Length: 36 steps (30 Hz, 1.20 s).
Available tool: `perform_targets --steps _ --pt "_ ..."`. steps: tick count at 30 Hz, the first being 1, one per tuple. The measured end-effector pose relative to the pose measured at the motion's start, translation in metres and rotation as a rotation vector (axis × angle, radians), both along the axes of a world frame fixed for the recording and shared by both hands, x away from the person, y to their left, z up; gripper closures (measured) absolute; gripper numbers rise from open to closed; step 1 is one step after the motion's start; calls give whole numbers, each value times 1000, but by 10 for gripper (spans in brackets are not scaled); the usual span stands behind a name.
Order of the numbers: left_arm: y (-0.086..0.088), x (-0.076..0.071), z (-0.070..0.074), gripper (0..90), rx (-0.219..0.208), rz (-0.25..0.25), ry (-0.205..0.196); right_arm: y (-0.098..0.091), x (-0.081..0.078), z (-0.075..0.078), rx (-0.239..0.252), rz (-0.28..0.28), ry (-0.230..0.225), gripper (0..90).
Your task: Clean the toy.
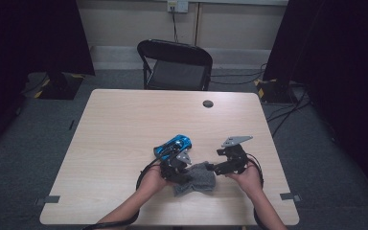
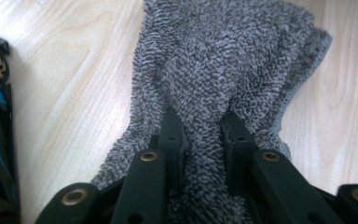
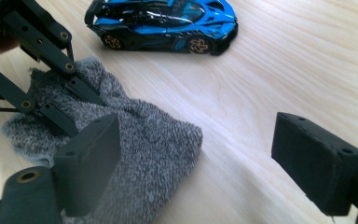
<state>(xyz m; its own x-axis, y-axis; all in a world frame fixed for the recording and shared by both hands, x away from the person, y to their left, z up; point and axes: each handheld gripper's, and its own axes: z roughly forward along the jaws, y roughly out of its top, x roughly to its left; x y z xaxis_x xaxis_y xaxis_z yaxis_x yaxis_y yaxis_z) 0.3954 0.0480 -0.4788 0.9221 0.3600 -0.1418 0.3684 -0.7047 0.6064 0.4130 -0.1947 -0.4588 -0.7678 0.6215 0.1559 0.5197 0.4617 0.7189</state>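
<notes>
The left tongs (image 2: pixel 200 128) pinch a fold of the grey towel (image 2: pixel 223 60) on the counter (image 1: pixel 124 120). The right tongs (image 3: pixel 196 158) stand wide open and empty just beside the towel.

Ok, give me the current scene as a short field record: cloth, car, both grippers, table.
cloth: grey towel, crumpled on the table near the front edge
car: blue toy car, on its wheels beside the towel, not touched
left gripper: left gripper, shut on a pinched ridge of the towel
right gripper: right gripper, jaws wide apart, nothing between the pads; one jaw over the towel's edge
table: light wood table, small dark round cap near the far edge
beyond table: black folding chair
</notes>
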Motion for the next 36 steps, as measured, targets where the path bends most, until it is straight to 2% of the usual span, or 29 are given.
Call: perform_targets --steps 3,6,7,11,13,17,18,20,23,25,28,30,32,35,36 --pt "8 -1 3 754 -35 40 43 5 2 1 1 -2 -15 153" --pt "16 -4 8 757 -41 49 37 10 4 3 2 4 -35 152" --pt "27 -7 15 757 -46 62 33 17 8 4 -10 3 -48 151" --pt "56 -10 23 755 -60 105 41 36 19 1 -9 36 -43 159" --pt "70 -11 24 755 -64 122 47 48 26 0 1 48 -26 158" --pt "94 -14 23 753 -61 162 54 74 42 1 9 44 -21 147" --pt "94 -14 23 753 -61 162 54 74 42 1 9 44 -21 147" --pt "107 -16 21 752 -61 179 59 93 52 5 22 59 -27 148" --pt "116 -18 18 750 -53 193 65 112 62 7 10 73 -28 147" --pt "120 -19 16 749 -58 198 84 124 67 6 2 82 -36 148" --pt "124 -22 16 749 -34 204 69 139 72 0 -33 90 -28 148" --pt "126 -23 16 748 -29 212 61 145 75 -6 -52 95 -27 150" --pt "128 -23 16 747 -7 218 47 150 76 -12 -48 103 -27 149" --pt "134 -22 13 746 -20 236 66 154 74 -18 -78 119 -42 137" --pt "137 -22 12 746 -20 247 67 154 74 -19 -74 132 -47 137"
